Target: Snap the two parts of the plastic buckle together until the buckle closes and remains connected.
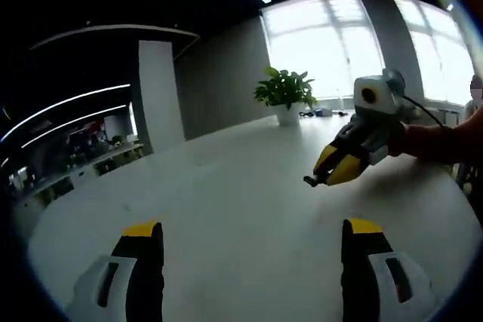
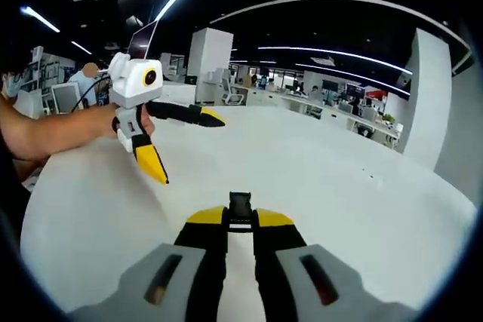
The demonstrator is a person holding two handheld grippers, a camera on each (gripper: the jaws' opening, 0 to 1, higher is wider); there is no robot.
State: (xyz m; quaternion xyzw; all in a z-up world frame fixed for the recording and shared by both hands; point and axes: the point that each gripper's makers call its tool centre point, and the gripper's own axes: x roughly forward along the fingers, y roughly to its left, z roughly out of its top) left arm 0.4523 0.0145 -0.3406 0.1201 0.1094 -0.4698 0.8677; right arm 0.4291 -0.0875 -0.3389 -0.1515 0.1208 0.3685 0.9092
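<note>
Right gripper [image 2: 240, 220]: nearest the lens in the right gripper view, jaws drawn narrow and pinched on a small black buckle part [image 2: 240, 206], held above the white tabletop [image 2: 339, 201]. Left gripper [image 1: 249, 243]: jaws spread wide with nothing between them, raised over the same tabletop; in the right gripper view it shows at left, held in a person's hand [image 2: 124, 121]. Potted plant [image 1: 285, 94]: at the tabletop's far edge, before bright windows [image 1: 324, 43], behind the right gripper.

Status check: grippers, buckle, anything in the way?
Left gripper open, empty, fingers wide over the white table. Right gripper shut on a black buckle piece. Second buckle half unsighted. Potted plant at the far edge, not in the way.
</note>
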